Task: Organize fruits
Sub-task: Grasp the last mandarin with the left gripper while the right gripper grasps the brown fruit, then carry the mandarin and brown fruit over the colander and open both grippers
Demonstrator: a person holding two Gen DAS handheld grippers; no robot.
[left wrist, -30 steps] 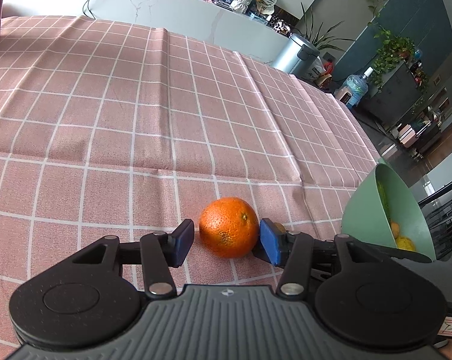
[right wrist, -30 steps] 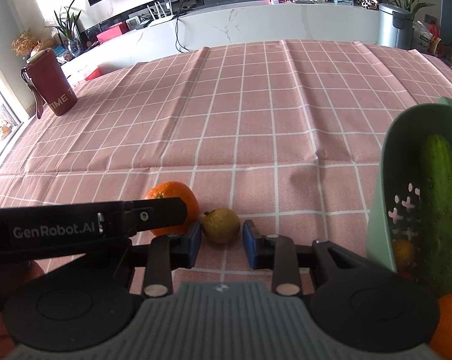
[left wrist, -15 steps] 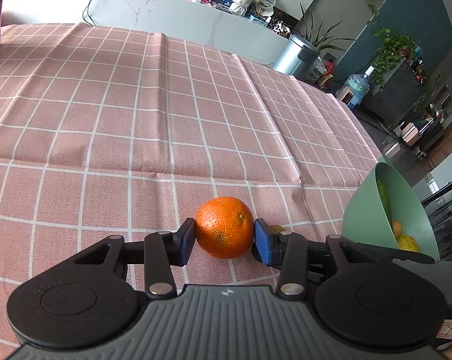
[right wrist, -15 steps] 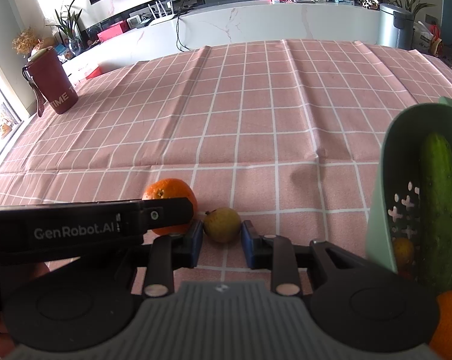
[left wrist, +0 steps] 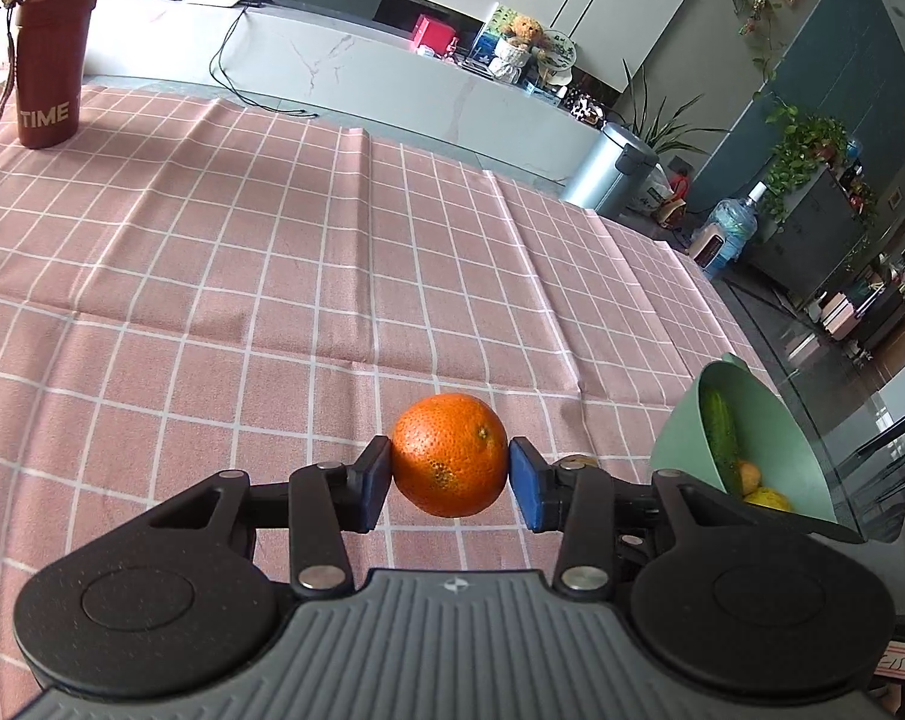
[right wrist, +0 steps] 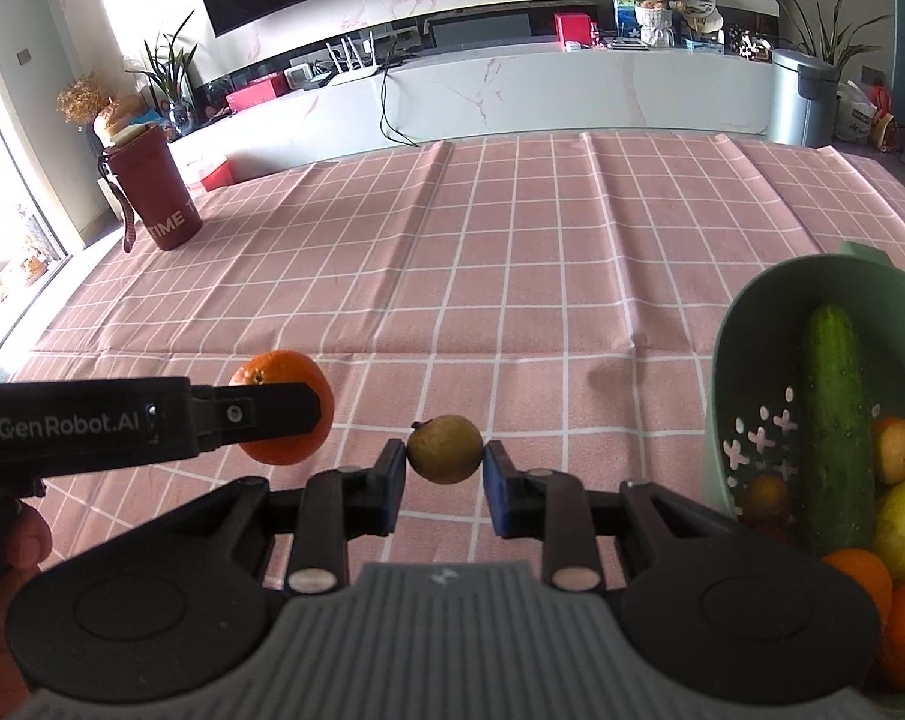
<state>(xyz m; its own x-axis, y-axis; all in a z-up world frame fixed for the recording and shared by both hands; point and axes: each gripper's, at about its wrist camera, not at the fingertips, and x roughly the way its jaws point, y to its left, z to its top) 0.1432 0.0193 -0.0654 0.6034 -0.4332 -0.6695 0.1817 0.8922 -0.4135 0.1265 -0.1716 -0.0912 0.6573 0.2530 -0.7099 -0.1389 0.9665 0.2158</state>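
Note:
My left gripper [left wrist: 449,474] is shut on an orange [left wrist: 449,454] and holds it above the pink checked tablecloth. The orange also shows in the right wrist view [right wrist: 284,405], half behind the left gripper's finger. My right gripper [right wrist: 444,471] is shut on a small yellow-green pear-like fruit [right wrist: 444,448], lifted off the cloth. A green colander bowl [right wrist: 746,360] at the right holds a cucumber [right wrist: 833,420], oranges and a lemon. The bowl also shows in the left wrist view [left wrist: 764,426].
A dark red TIME cup [left wrist: 50,60] stands at the far left of the table; it also shows in the right wrist view [right wrist: 152,186]. The tablecloth [left wrist: 272,240] has creases. The table's right edge lies beyond the bowl.
Both grippers have closed on their fruits and lifted them off the cloth. The views now look higher and farther across the table.

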